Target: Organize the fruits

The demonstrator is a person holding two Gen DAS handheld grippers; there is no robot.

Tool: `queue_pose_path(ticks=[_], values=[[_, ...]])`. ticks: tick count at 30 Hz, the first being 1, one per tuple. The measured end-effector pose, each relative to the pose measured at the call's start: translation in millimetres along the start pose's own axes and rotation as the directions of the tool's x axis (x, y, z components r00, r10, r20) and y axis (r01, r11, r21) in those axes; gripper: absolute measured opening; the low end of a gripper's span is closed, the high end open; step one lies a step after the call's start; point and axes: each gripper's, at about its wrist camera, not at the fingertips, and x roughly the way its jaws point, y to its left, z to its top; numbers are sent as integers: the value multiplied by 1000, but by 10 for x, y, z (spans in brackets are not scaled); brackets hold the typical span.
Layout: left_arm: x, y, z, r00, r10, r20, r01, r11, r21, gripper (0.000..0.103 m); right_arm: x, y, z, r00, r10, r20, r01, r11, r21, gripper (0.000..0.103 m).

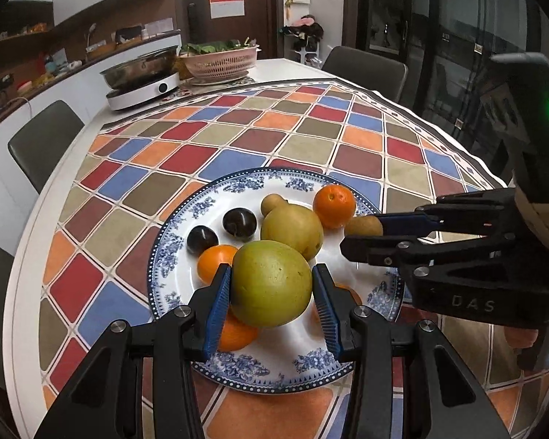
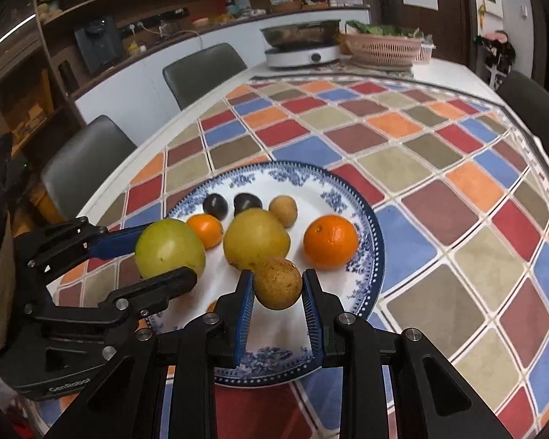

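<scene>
Bare checkered tablecloth (image 2: 439, 168) beyond the crowded plate (image 2: 369, 219); hotpot cooker (image 2: 303, 55) and pink basket (image 2: 384, 49) far off.

plates (image 1: 186, 219): 1 | oranges (image 1: 334, 206): 4 | plums (image 1: 239, 222): 2 | chairs (image 2: 201, 73): 3

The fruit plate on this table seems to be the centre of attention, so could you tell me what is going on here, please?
A person is sorting fruit with a handheld gripper in each hand. The left gripper is closed on a large green-yellow fruit over the blue-and-white plate. The right gripper grips a small brown fruit above the same plate. Lying on the plate are a yellow pear-like fruit, an orange, two dark plums and more.
</scene>
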Motion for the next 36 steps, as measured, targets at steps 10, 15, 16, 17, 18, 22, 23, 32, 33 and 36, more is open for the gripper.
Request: queue_pose_path(ticks=[10,15,16,17,18,22,23,32,33,36], values=[[-41,-44,85,999,22,27,-22,1000,7,49,44,-135,-17,1000,-12,8,12,998,54,45],[-216,-28,66,996,74,44,-72,997,-37,51,-161,-202,-46,997,-56,49,51,994,102,46],[-279,-43,57,995,85,54,-83,996,-43,52,-223,-193,-57,996,-70,60,63,993,102,46],[-329,-52,50,994,90,61,-87,995,-48,55,-291,-171,-71,994,-86,72,79,992,96,46],[-391,-64,43,992,105,67,-101,993,-57,57,-351,-144,-80,992,-95,85,87,992,89,46],[-655,-104,-4,985,141,99,-131,986,-101,65,-630,-67,-129,984,-118,131,107,990,90,54],[-713,-117,-13,983,148,107,-137,984,-111,69,-680,-62,-140,982,-124,141,111,989,95,57],[-1253,-338,-264,961,230,152,-203,964,-174,81,-1264,95,-451,964,-193,181,172,977,124,70],[-1300,-362,-300,961,229,154,-201,963,-179,82,-1342,129,-511,960,-206,188,186,975,120,70],[-1437,-426,-417,959,237,156,-205,959,-194,84,-1509,212,-653,953,-222,205,203,973,112,75]])
